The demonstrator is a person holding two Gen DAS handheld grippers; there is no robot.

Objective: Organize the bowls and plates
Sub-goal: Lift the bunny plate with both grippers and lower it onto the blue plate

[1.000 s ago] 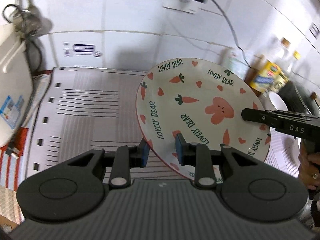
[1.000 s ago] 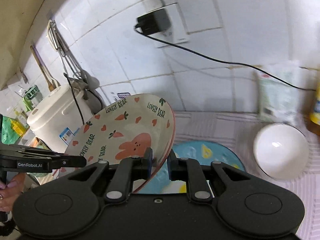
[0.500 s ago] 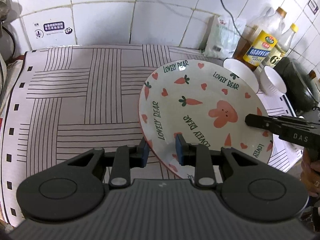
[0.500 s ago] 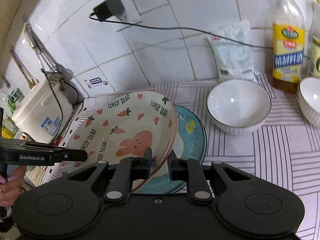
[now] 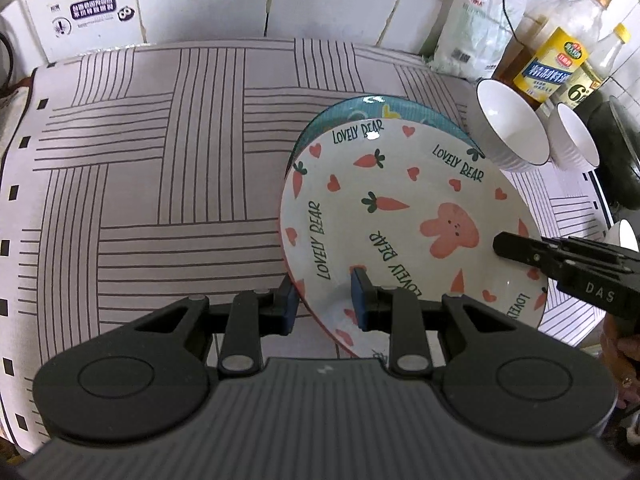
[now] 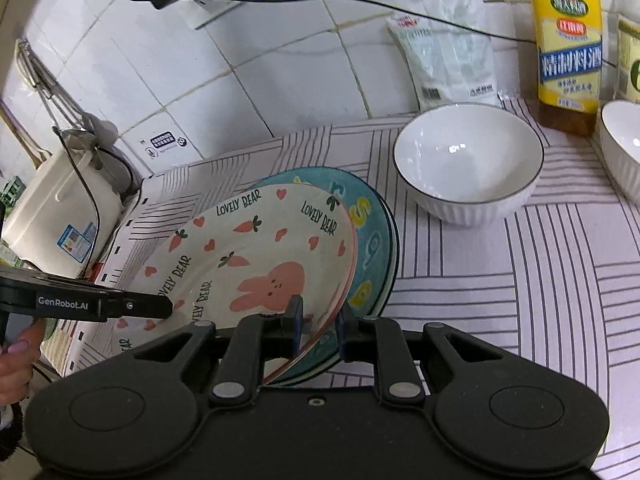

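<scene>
A white plate with a pink rabbit, carrots and "LOVELY BEAR" lettering [image 5: 384, 216] [image 6: 256, 256] is held by both grippers, tilted, just above a blue plate [image 5: 400, 110] [image 6: 372, 240] lying on the striped mat. My left gripper [image 5: 322, 302] is shut on the rabbit plate's near-left rim. My right gripper [image 6: 318, 324] is shut on its opposite rim. A white bowl [image 5: 508, 136] [image 6: 468, 160] stands right of the plates, a second white bowl [image 5: 572, 140] [image 6: 622, 144] beyond it.
Oil bottles [image 5: 552, 64] [image 6: 568, 44] and a white bag [image 5: 472, 36] [image 6: 444, 44] stand by the tiled wall. A rice cooker [image 6: 60, 216] sits at the left end. A dark pan [image 5: 616, 152] lies at the right. A striped mat [image 5: 160, 160] covers the counter.
Both grippers have lowered the rabbit plate from up against the wall down over the blue plate. The view has tipped down toward the counter.
</scene>
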